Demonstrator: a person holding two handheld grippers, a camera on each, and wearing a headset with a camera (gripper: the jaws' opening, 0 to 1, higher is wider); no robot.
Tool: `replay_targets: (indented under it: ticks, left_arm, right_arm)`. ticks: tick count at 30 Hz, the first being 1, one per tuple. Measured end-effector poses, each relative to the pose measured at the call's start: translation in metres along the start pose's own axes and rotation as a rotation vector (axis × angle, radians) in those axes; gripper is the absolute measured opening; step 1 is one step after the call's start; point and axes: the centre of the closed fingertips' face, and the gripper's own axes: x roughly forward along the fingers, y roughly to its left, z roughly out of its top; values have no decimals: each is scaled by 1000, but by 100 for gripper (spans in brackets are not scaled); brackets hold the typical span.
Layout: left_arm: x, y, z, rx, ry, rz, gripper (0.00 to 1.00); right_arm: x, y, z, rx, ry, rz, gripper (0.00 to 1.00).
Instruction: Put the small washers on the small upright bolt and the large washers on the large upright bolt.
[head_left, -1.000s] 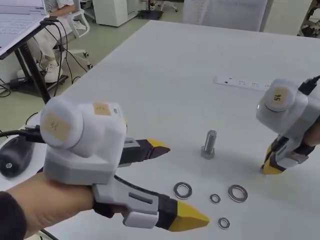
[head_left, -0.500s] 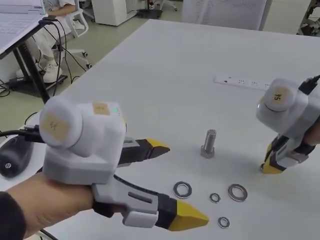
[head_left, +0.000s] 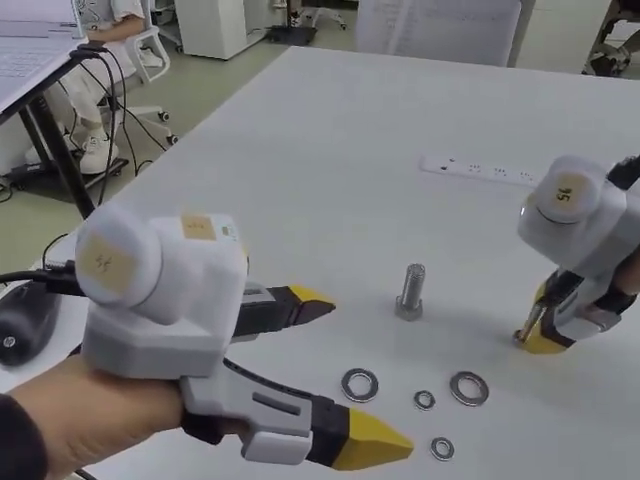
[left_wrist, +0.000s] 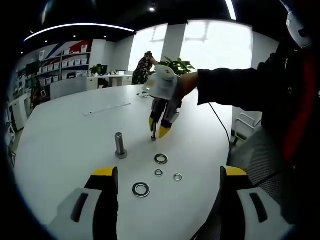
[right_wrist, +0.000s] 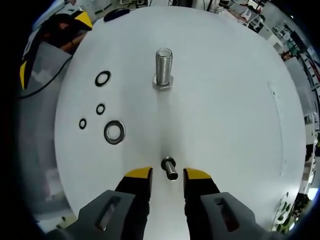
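Washers: four lay flat on the white table (head_left: 330, 150), low in the head view. The left large washer (head_left: 360, 384) and right large washer (head_left: 468, 388) sat well apart. The upper small washer (head_left: 424, 400) lay between them, and the lower small washer (head_left: 442, 448) lay below it, close to the bottom edge.
Large bolt: the large bolt (head_left: 409, 291) stood upright on its head at the centre of the head view, above the washers and apart from all of them.
Small bolt: the small bolt (right_wrist: 169, 169) stood on the table low in the right gripper view, between the yellow jaw tips.
Right gripper: the right gripper (right_wrist: 167, 175) pointed down at the table at the right of the head view. Its jaws were slightly parted, with a thin gap showing on each side of the small bolt.
Left gripper: the left gripper (left_wrist: 170, 172) was held at the lower left of the head view, jaws spread wide and holding nothing, aimed toward the washers.
Power strip: a white power strip (head_left: 478, 170) lay toward the upper right of the head view.
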Motion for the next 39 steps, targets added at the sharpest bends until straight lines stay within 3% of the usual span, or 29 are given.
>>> replay_targets:
  ticks: [17, 28, 39]
  left_arm:
    - [0, -1, -1, 9, 2, -8, 83]
    - [0, -1, 1, 18, -3, -11, 83]
    - [-1, -2, 3, 23, -12, -8, 83]
  right_arm:
    - [-13, 10, -21, 41, -6, -26, 28]
    - [-14, 32, -33, 71, -11, -16, 28]
    - [-18, 58, -25, 65, -38, 1, 29]
